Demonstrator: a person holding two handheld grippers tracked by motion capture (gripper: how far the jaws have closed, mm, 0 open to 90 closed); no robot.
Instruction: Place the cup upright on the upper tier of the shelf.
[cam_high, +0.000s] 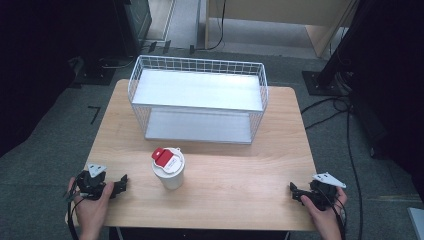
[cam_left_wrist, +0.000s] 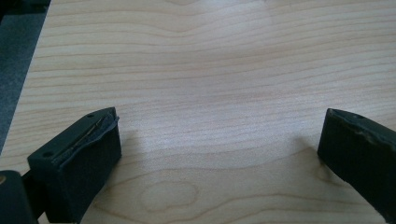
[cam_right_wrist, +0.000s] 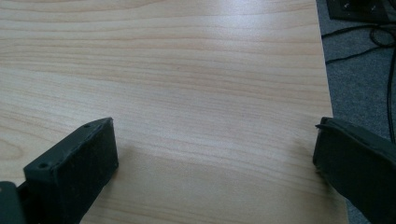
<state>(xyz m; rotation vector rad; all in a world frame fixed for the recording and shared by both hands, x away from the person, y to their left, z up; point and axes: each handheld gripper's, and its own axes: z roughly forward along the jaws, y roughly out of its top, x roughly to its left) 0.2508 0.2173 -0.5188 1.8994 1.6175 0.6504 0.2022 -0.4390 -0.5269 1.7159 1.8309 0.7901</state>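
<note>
Left tool (cam_high: 122, 183): jaws wide, nothing btwn them, low over near-left corner of surface (cam_high: 240, 190).
Right tool (cam_high: 294, 192): jaws wide, holding nothing, near-right corner, close to edge.
Cup (cam_high: 169, 168): white, upright, white lid w/ red flap; centre-front, btwn both tools, apart from each.
Wire basket (cam_high: 197, 98): white, far half of surface, behind cup; 2 flat white shelves inside, both bare.

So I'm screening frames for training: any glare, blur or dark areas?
High view: sharp on the cup, corners fall into darkness. Left gripper view: pale sheen on the table, jaws soft. Right gripper view: similar sheen, jaws blurred.
</note>
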